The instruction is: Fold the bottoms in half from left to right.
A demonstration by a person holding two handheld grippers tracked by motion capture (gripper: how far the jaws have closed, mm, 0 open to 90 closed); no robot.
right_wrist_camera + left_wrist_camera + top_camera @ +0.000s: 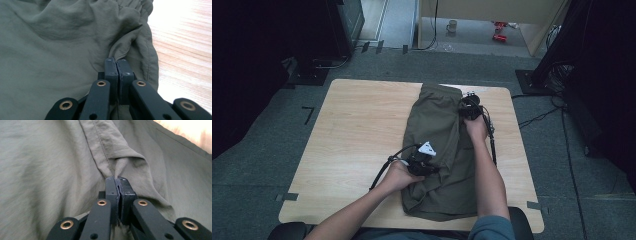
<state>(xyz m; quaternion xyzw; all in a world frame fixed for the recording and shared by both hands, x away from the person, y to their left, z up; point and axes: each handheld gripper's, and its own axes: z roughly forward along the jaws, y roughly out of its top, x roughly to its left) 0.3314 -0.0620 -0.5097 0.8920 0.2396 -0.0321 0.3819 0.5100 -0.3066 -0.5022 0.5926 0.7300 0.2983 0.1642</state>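
Olive-green fabric shorts (pixel 439 150) lying long axis near-far on light wooden worktop (pixel 357 135). Left gripper (pixel 116 180) jaws clamped on middle seam fold; right gripper (pixel 116 60) jaws clamped on far-right edge near waistband.

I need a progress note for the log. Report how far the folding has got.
Done: the green shorts lie folded lengthwise on the table. In hand: left gripper and right gripper each pinch a fold of cloth. Left: probably another fold; none shows yet.
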